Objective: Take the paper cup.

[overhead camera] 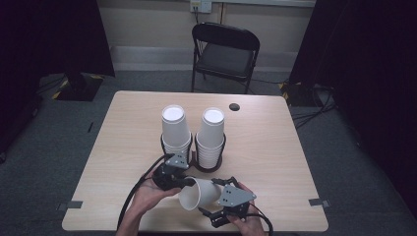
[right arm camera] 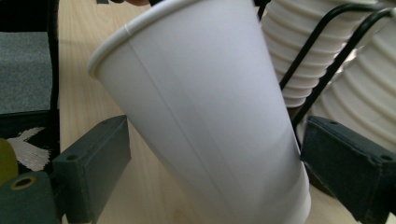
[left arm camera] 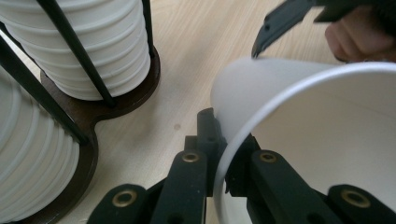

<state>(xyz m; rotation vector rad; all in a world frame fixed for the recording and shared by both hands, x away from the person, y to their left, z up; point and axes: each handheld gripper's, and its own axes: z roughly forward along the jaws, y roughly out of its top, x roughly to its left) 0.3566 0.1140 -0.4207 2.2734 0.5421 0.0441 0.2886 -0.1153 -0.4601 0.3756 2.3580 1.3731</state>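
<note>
A single white paper cup (overhead camera: 199, 193) lies tilted low in the frame's centre, above the desk (overhead camera: 275, 147). The left hand-held gripper (overhead camera: 189, 182) has its jaws pinched closed on the cup's rim, one inside and one outside. The right hand-held gripper (overhead camera: 221, 195) has its jaws spread wide either side of the cup's body, apart from it. Just behind, a dark two-ring holder (overhead camera: 206, 167) carries two stacks of paper cups (overhead camera: 176, 128). A folding chair (overhead camera: 223, 54) stands at upper centre.
</note>
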